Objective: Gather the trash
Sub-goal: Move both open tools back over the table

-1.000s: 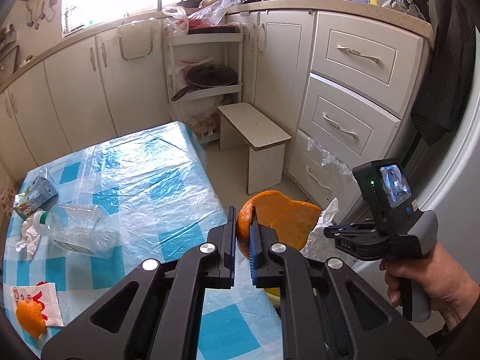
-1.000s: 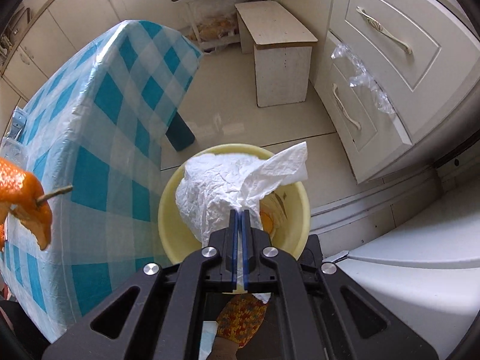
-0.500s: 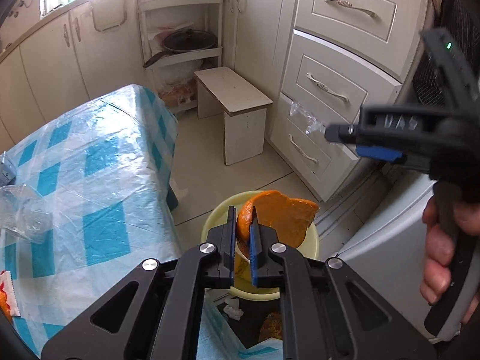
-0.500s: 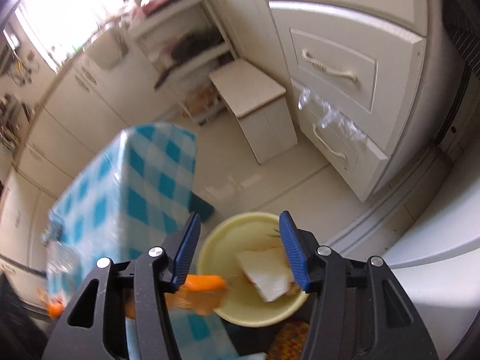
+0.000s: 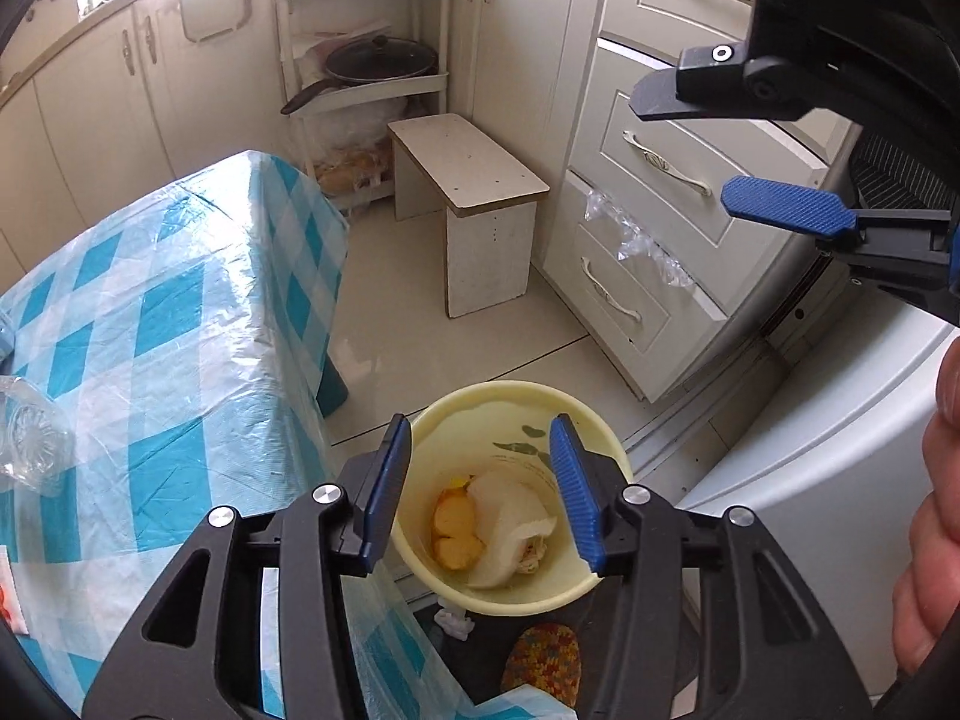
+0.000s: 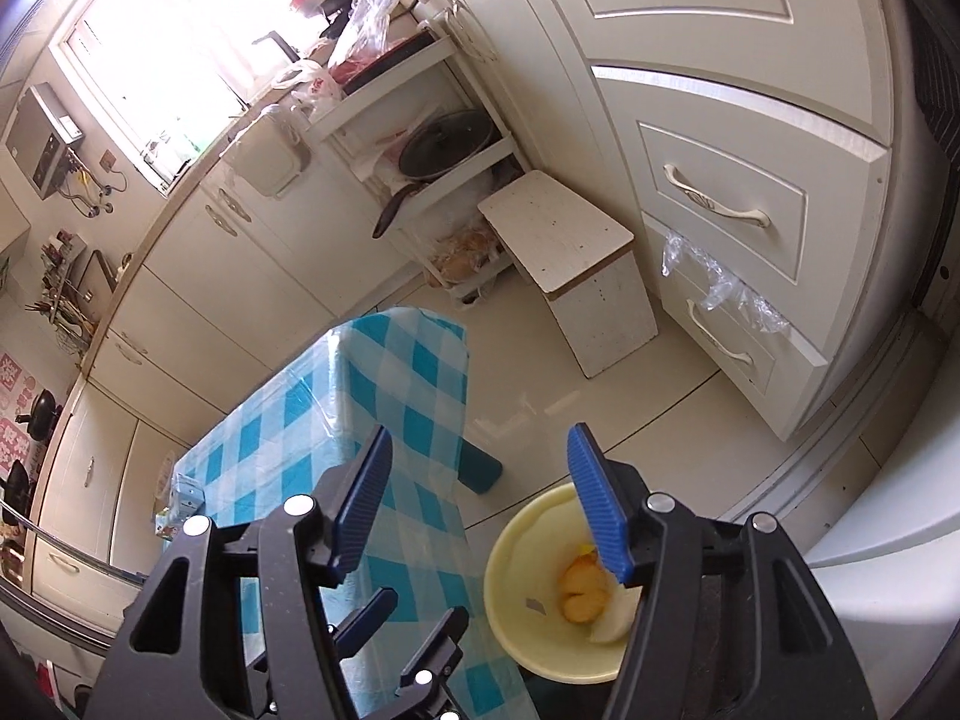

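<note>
no legible writing; orange peel (image 5: 457, 528) in yellow bin (image 5: 591, 432); both hand-held grippers empty, spread.

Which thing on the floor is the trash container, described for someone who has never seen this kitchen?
Find the table with the blue checked cloth. On the floor by its corner, towards the white drawers, sits a pale yellow round tub. It alone holds orange peel and crumpled white paper.

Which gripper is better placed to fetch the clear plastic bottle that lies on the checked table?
Left, probably. The left gripper is open, empty, and the clear plastic bottle lies at its left on the blue checked table. The right gripper, also open, is farther over.
</note>
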### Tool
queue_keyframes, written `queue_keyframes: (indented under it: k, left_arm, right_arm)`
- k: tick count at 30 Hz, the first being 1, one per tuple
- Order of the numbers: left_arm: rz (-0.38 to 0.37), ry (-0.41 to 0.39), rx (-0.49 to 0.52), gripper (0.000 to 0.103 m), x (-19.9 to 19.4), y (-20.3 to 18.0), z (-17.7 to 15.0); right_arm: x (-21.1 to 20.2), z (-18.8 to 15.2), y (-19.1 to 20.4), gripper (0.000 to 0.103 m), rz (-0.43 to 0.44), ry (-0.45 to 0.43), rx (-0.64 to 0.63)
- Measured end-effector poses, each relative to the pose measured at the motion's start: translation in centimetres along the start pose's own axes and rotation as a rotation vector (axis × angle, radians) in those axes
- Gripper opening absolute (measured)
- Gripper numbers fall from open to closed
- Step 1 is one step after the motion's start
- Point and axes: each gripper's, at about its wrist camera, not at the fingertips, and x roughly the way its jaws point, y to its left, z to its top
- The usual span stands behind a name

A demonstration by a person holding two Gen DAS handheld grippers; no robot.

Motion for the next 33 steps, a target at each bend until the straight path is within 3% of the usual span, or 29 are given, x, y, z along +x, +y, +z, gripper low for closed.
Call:
queue_keyframes:
  k: [11,18,25,33]
  left_arm:
    - [0.109,-0.078,0.057,0.059,-5.1,2.6,-0.5]
    - [0.2,-0.096,0.054,0.079,-8.3,6.7,-1.7]
    - [0.309,-0.1,0.034,0.085,-11.8,13.1,-4.2]
    - [0.407,-0.098,-0.092,0.088,-17.1,23.4,-8.5]
  right_arm:
    - [0.4,-0.6,3.2,0.063,0.023,-0.004,-0.03]
    - [0.9,-1.9,7.4,0.068,0.055,-0.001,-0.087]
    - [1.9,-4.0,11.5,0.069,0.068,0.031,-0.154]
    - [2.8,-9.3,18.1,0.072,0.094,0.092,-0.339]
